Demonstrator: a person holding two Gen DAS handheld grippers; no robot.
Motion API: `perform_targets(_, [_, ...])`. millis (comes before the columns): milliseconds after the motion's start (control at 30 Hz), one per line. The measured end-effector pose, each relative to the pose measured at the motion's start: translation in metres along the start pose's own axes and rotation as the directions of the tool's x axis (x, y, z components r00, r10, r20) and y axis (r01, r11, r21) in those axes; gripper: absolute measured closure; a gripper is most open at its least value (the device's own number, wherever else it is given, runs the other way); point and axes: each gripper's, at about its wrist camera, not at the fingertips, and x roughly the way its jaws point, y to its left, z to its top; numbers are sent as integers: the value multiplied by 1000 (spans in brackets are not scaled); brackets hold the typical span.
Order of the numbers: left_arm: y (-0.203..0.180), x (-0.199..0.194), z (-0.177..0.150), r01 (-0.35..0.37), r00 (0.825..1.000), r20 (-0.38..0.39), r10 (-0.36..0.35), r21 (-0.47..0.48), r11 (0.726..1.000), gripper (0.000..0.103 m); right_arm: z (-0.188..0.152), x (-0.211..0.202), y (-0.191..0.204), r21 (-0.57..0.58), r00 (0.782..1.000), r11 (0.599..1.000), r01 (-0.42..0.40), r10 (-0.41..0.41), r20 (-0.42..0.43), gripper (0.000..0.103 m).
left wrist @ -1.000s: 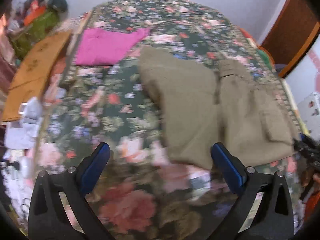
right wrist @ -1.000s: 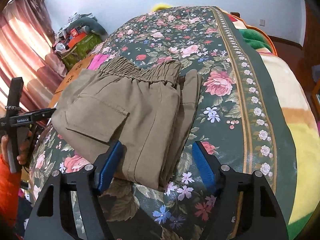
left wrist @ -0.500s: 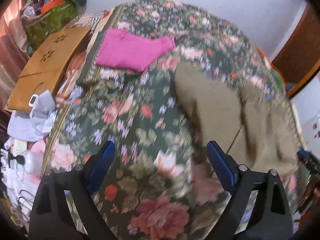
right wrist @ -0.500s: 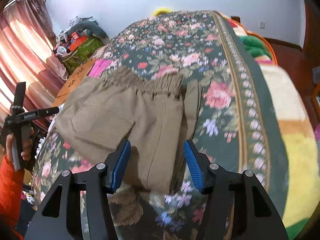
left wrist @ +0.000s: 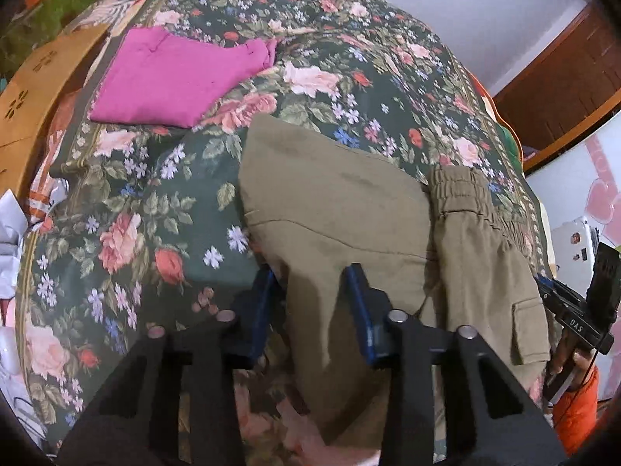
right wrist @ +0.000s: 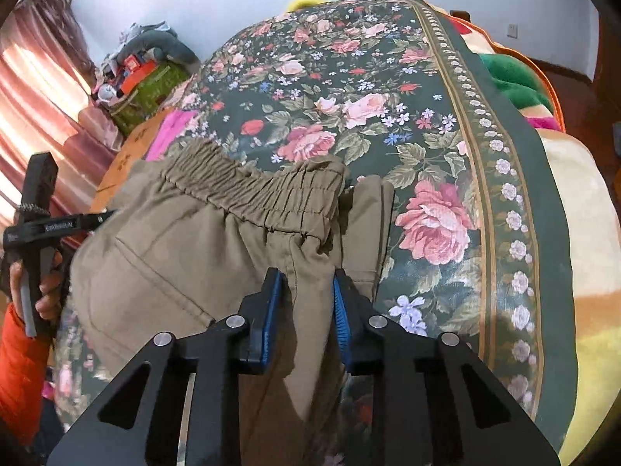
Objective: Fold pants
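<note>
Both grippers advanced, closing over pants (left wrist: 333, 202) near edge.

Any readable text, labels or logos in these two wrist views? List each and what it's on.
"DAS" – white letters on the black body of the right claw, seen from the left wrist view.
White lettering on the black bar of the left claw, seen from the right wrist view: too blurred to read.
Orange box in the far pile: markings too small to read.
Olive pants, pink cloth: no text visible.
</note>
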Motion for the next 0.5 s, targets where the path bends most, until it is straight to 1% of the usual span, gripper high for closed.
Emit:
perform_targets(67, [6,0,0,-13,1000,17,13,-13,1000,70,-1,-1,0,-12,1000,1000,4,-4,-2,81])
perform_targets(167, [15,-2,0,-27,999,23,27,-29,999,70,-1,-4,2,-38,1000,999,25,-25,-1,81])
perform_targets(300, [16,-15,-1,-100,993,63,101,-25,995,67,-2,-14,7,-65,998,996,61,-60,13,81])
perform_targets(367, [13,-20,-2,-120,990,70,121,-27,992,67,-1,-17,8,-72,997,995,75,-75,13,78])
perform_targets(400, [10,-22,-3,-126,989,75,126,-15,992,67,-2,-19,9,-72,997,994,82,-81,11,71])
perform_targets(433, [6,-24,-4,-127,989,79,127,2,992,67,-3,-20,8,-71,996,994,89,-88,9,61])
perform_targets(500, [-1,-24,-6,-109,992,69,106,28,994,67,-5,-23,6,-69,995,992,103,-103,13,52])
